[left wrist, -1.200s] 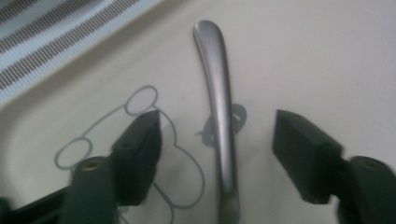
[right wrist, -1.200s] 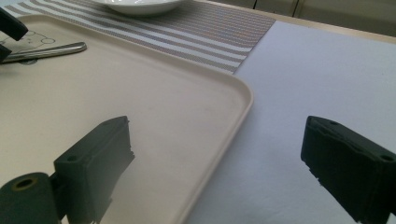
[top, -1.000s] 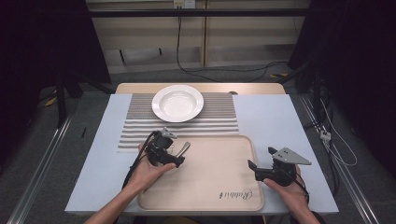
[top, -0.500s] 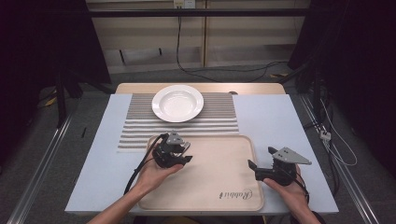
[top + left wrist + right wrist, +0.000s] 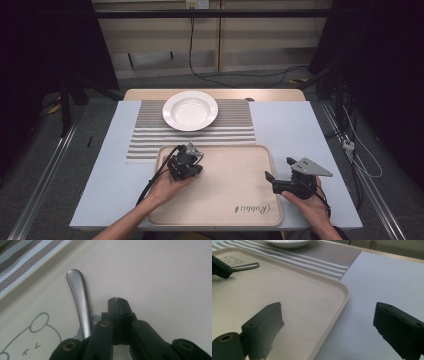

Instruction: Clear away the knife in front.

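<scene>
The metal cutlery handle (image 5: 80, 302) lies flat on the beige tray (image 5: 225, 200), near its far left corner, rounded end pointing towards the striped placemat (image 5: 145, 140). Its other end runs under my left claw, so I'd guess a spoon but cannot tell. My left claw (image 5: 116, 300) has just been closing and its jaws now meet pad to pad with nothing between them; the handle sits just beside them, on the left in the left gripper view, outside the grip. From above I see that claw (image 5: 192, 167) low over the tray. My right claw (image 5: 329, 322) stands wide open and holds nothing, one jaw over the tray's right rim, the other over the pale table (image 5: 285, 125). A white plate (image 5: 190, 110) rests on the placemat beyond the tray
</scene>
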